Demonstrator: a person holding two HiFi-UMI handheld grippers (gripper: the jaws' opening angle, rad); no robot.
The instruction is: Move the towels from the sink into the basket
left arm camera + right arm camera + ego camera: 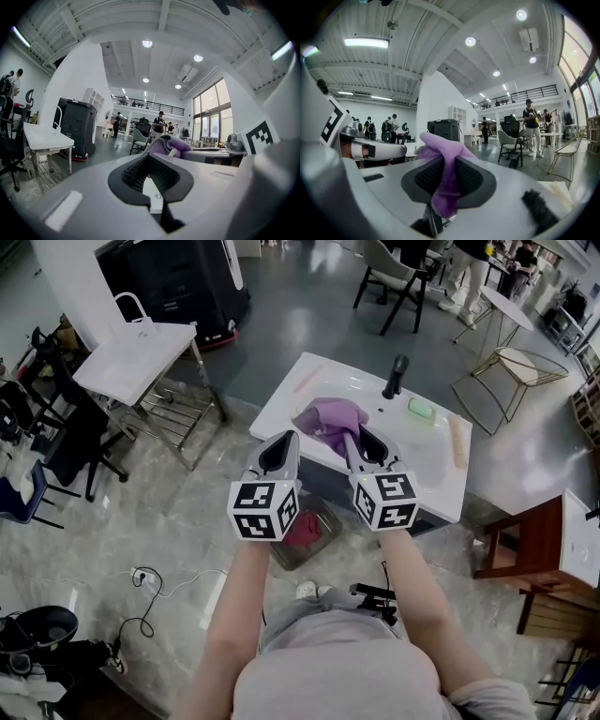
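Clearly the right gripper (354, 442) pinches the purple towel (328, 418) above the sink's (441, 486) near edge. The basket (330, 521) sits below it, toward the person. The left gripper (284, 441) is spread, empty.

Overhead and level views, shared towel (328, 418)

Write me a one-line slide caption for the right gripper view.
Right gripper clamps a purple towel that bunches above its jaws; a grey chair stands far behind.

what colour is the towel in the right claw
The towel is purple, clearest in the right gripper view.
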